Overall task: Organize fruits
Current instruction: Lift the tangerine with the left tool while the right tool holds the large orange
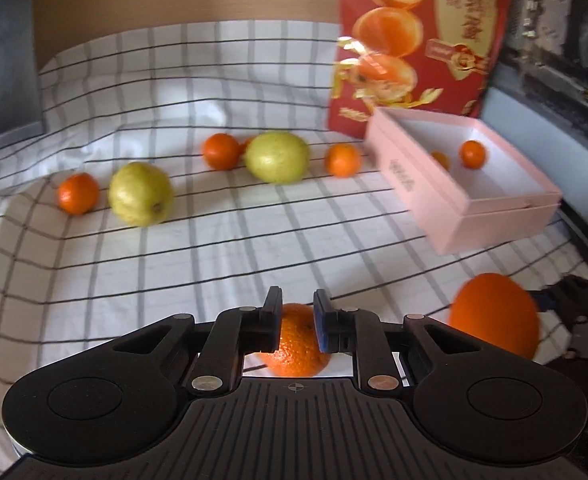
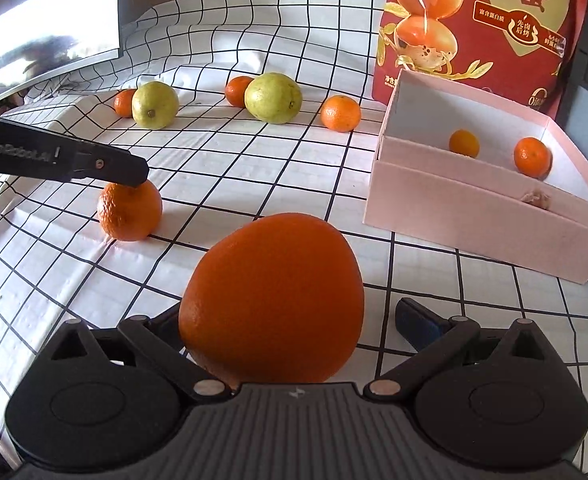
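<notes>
The left tool sits narrow around a small orange (contact unclear); the right tool, spread wide, cradles a large orange near the pink box.

1. Left wrist view: motion blur throughout; print on pink box wall at 3 o'clock unreadable.
2. Red bag cut off at 12 o'clock.
3. Right wrist view: large orange hides the left finger of right gripper.
4. Monitor cropped at 10 o'clock.
</notes>
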A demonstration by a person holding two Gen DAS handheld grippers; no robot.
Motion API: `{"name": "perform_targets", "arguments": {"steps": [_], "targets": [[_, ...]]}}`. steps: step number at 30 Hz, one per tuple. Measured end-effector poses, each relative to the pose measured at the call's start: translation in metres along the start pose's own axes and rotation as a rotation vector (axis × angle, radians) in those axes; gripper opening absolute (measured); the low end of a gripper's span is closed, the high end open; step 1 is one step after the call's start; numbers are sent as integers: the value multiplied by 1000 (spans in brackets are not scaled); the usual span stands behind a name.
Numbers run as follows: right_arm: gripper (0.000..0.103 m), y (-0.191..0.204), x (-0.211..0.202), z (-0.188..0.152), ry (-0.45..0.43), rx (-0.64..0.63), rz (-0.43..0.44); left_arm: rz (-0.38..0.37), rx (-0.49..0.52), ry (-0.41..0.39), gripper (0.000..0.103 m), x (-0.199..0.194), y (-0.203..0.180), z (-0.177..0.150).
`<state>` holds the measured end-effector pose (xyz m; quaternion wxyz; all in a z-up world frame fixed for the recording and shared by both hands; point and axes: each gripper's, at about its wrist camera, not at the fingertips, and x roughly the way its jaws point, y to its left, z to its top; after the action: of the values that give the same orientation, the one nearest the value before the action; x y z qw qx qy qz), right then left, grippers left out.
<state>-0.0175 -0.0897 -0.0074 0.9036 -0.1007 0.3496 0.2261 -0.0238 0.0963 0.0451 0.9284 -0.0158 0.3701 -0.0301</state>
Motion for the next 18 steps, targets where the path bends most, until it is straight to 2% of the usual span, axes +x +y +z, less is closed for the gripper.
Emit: {"name": "perform_targets", "arguments": {"steps": [2, 5, 7, 12, 16, 18], "targets": [[103, -1, -1, -1, -3, -2, 2, -15, -28, 2, 24, -1, 8, -1], [103, -2, -2, -3, -9, -4, 3, 30, -21, -17, 26, -5, 13, -3], [103, -2, -2, -3, -12, -3, 1, 41, -26, -24, 38, -6, 17, -4], [103, -1, -2, -4, -20, -1, -1, 18, -43, -20, 42, -5, 19, -4], [103, 0, -3, -6, -27, 1, -5, -98, -25, 28, 44, 1, 9, -5], [103, 0, -3, -6, -30, 2, -7, -69, 19, 39, 52, 3, -1, -7]]}}
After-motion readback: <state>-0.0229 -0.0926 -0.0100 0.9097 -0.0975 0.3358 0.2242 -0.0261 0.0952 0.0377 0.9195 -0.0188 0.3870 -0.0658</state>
